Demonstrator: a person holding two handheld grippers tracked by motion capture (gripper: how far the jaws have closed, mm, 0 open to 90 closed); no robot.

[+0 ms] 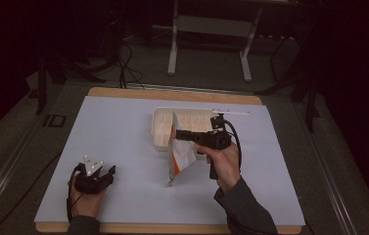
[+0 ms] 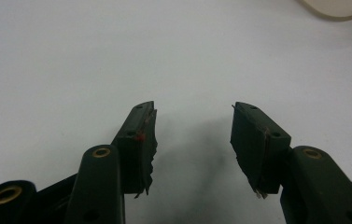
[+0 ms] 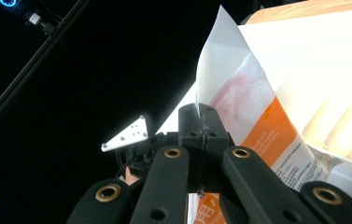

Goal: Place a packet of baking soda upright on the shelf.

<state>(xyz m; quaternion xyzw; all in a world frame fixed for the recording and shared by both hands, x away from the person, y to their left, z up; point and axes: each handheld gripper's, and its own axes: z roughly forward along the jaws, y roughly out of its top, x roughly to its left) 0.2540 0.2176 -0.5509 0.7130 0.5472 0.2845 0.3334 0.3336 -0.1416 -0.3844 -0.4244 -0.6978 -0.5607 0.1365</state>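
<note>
Orange-and-white plastic pouch (image 1: 181,152) is hanging over the middle of the white mat (image 1: 123,147), pinched at one long edge by the right gripper (image 1: 178,133), whose jaws are clenched flat on the film; the right gripper view is showing the same pouch (image 3: 253,112) rising past the shut pads. Its long axis is running steeply, upper corner pointing toward the far edge and the compartmented tray (image 1: 165,128), lower corner seeming to touch or nearly touch the mat toward the near edge. Judged progress: pick-up is done, the pouch being lifted just beside the tray; whatever is to happen at the tray is not yet done. Left gripper (image 1: 104,172) is resting near the near-left corner, jaws standing apart and grasping nothing, as its own view (image 2: 193,135) is confirming.
</note>
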